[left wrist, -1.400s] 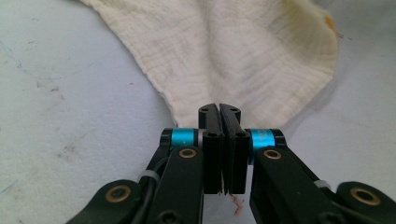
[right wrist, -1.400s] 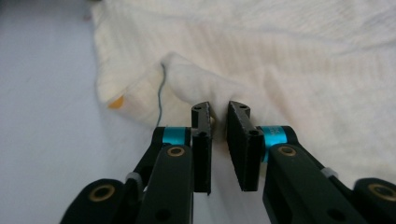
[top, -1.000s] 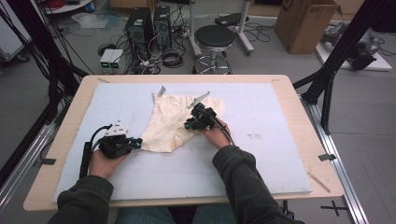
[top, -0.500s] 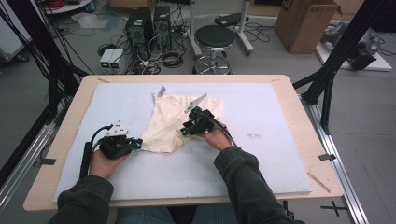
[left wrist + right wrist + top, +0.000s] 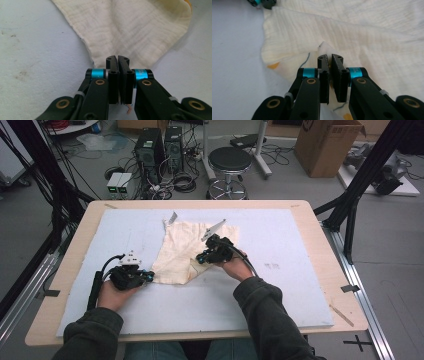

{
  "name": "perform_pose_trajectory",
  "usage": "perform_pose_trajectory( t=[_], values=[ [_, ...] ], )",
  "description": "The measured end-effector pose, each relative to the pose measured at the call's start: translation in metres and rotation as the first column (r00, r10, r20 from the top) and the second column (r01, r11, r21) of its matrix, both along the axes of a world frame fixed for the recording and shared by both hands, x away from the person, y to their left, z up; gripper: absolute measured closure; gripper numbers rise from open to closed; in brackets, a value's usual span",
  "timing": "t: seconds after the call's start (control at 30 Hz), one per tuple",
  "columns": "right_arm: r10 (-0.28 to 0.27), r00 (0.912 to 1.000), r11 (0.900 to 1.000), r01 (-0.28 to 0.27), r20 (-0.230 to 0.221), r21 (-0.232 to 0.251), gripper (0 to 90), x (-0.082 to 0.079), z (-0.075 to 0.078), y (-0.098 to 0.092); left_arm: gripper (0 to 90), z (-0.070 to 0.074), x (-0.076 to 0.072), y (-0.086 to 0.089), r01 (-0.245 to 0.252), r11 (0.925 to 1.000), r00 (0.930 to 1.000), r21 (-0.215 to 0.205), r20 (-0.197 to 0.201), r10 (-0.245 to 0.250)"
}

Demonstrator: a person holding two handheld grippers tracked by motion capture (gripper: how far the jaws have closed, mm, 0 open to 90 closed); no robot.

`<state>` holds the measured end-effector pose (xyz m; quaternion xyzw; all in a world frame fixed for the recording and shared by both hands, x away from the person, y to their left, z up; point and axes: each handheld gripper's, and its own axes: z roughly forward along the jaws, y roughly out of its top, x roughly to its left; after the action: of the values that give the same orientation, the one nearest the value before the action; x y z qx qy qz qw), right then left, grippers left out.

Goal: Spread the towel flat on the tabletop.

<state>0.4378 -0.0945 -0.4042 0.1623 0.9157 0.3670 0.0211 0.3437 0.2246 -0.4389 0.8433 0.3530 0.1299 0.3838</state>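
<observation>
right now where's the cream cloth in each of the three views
High view: the cream cloth lies mid-table on the pale mat, between the two grippers.
Left gripper view: the cloth spreads across the top, a corner running down into the shut left gripper.
Right gripper view: the cloth covers the upper right, a fold pinched in the right gripper.
Shared landmark: the pale mat beneath the cloth.

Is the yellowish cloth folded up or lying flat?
Partly folded. The cloth lies rumpled on the table, one layer lapping over another in the right gripper view, where its printed underside peeks out.
</observation>
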Motion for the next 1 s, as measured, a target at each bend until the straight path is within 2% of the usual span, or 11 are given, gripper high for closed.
perform_pose_trajectory(
  t=[0.07, 0.17, 0.4, 0.47, 0.53, 0.6, 0.67, 0.73, 0.8, 0.93, 1.0],
  values=[
    [0.007, 1.0000, 1.000, -0.007, -0.006, 0.019, 85.1, -0.003, 0.007, -0.011, 88.7, 0.001, -0.001, -0.001, 0.006, 0.9999, 1.0000, 0.009, 0.007, -0.006],
    [0.013, 0.9999, 1.000, -0.013, -0.002, 0.012, 85.1, -0.009, 0.012, -0.027, 89.1, 0.002, -0.005, -0.005, 0.026, 0.9995, 0.9996, 0.015, 0.008, -0.026],
    [0.034, 0.9993, 0.999, -0.034, -0.014, 0.019, 85.2, -0.034, 0.014, -0.066, 89.3, 0.009, -0.018, -0.016, 0.072, 0.9972, 0.9973, 0.022, 0.013, -0.072],
    [0.037, 0.9991, 0.999, -0.037, -0.019, -0.005, 85.3, -0.040, 0.014, -0.074, 89.3, 0.011, -0.023, -0.021, 0.083, 0.9963, 0.9964, 0.022, 0.013, -0.083],
    [0.046, 0.9989, 0.999, -0.046, -0.012, 0.013, 85.3, -0.047, 0.015, -0.082, 89.3, 0.012, -0.027, -0.023, 0.089, 0.9958, 0.9958, 0.018, 0.018, -0.090],
    [0.050, 0.9986, 0.998, -0.050, -0.018, 0.024, 85.4, -0.053, 0.013, -0.088, 89.3, 0.011, -0.030, -0.024, 0.085, 0.9964, 0.9963, 0.003, 0.017, -0.085],
    [0.060, 0.9977, 0.998, -0.059, -0.031, 0.028, 85.6, -0.059, 0.008, -0.093, 89.3, 0.007, -0.032, -0.025, 0.080, 0.9967, 0.9966, 0.017, 0.018, -0.080],
    [0.068, 0.9969, 0.998, -0.068, -0.040, 0.010, 85.6, -0.064, 0.002, -0.096, 89.3, 0.006, -0.034, -0.025, 0.082, 0.9966, 0.9966, 0.010, 0.010, -0.082],
    [0.058, 0.9976, 0.998, -0.058, -0.039, -0.004, 85.6, -0.067, -0.003, -0.101, 89.2, 0.007, -0.035, -0.025, 0.081, 0.9967, 0.9966, 0.003, 0.016, -0.081],
    [0.033, 0.9979, 0.999, -0.032, -0.056, 0.007, 85.6, -0.073, -0.007, -0.115, 89.2, 0.007, -0.037, -0.025, 0.080, 0.9968, 0.9968, 0.002, 0.011, -0.080],
    [0.028, 0.9981, 0.999, -0.029, -0.056, -0.014, 85.6, -0.075, -0.011, -0.118, 89.2, 0.005, -0.037, -0.024, 0.075, 0.9972, 0.9972, 0.001, 0.006, -0.075]
  ],
)
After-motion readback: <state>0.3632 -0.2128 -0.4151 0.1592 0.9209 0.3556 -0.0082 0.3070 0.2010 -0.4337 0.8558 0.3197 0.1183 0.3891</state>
